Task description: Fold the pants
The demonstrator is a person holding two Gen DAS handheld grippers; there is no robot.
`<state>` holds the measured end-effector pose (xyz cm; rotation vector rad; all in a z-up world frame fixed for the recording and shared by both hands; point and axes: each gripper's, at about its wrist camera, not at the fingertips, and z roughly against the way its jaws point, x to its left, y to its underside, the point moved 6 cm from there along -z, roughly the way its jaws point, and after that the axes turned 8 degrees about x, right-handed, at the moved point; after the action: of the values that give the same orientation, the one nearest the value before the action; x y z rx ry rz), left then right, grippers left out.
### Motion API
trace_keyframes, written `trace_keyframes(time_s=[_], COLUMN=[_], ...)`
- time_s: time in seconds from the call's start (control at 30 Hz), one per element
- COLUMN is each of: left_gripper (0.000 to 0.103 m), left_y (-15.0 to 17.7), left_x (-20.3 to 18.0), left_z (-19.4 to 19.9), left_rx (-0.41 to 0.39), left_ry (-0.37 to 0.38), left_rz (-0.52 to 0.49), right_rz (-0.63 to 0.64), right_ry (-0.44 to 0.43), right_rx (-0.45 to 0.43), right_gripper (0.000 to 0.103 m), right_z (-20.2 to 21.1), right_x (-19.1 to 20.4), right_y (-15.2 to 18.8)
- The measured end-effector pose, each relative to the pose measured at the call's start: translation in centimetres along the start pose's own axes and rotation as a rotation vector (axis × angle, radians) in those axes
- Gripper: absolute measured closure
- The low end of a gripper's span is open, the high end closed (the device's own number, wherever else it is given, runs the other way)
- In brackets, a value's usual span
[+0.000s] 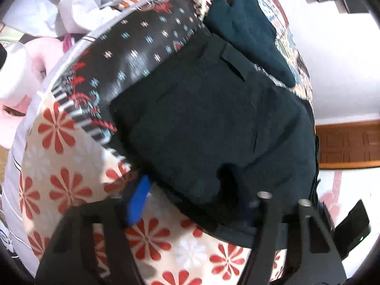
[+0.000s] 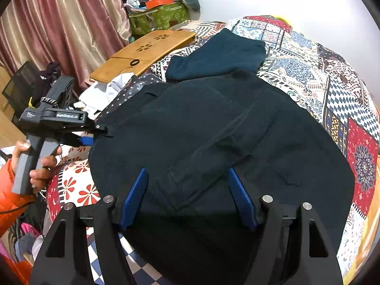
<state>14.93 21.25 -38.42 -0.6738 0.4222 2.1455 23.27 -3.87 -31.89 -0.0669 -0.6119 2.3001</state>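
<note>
Dark navy pants [image 2: 213,142] lie spread on a patchwork bedspread [image 2: 332,90], with a second dark garment [image 2: 218,57] folded beyond them. My right gripper [image 2: 187,197] hovers open over the near edge of the pants, blue pads wide apart. My left gripper [image 2: 95,135] is at the left edge of the pants. In the left wrist view the pants [image 1: 209,123] fill the centre; one blue pad [image 1: 139,201] shows beside the cloth edge, the other is hidden under the fabric, so the left gripper [image 1: 197,204] looks open around the edge.
A wooden lap tray [image 2: 144,52] rests on the bed's far left beside white cloth [image 2: 106,90]. A green box with clutter [image 2: 159,16] and a pink curtain [image 2: 59,23] stand behind. White and pink clothes [image 1: 35,47] lie left of the pants.
</note>
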Motion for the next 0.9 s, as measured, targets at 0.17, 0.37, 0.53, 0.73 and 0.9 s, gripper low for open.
trace_keyframes(time_s=[0.17, 0.37, 0.53, 0.73, 0.9], left_gripper=[0.076, 0.079, 0.081, 0.082, 0.083], left_y=[-0.7, -0.7, 0.3, 1.5, 4.1], left_x=[0.1, -4.5, -9.9, -19.3, -27.1], left_z=[0.9, 5.2, 9.6, 12.8, 12.4], left_rx=[-0.043, -0.235, -0.387, -0.521, -0.559], left_ry=[0.005, -0.214, -0.312, -0.274, -0.206], left_rz=[0.01, -0.227, -0.41, -0.577, -0.742], right_rz=[-0.011, -0.049, -0.066, -0.146, -0.228], right_ry=[-0.007, -0.04, -0.004, 0.042, 0.061], right_rx=[-0.001, -0.021, -0.101, -0.115, -0.059], right_gripper=[0.035, 0.036, 0.036, 0.036, 0.036], right_z=[0.1, 1.4, 5.2, 7.4, 6.5], right_x=[-0.3, -1.2, -2.9, -6.2, -8.7], right_y=[0.1, 0.1, 0.1, 1.6, 4.3])
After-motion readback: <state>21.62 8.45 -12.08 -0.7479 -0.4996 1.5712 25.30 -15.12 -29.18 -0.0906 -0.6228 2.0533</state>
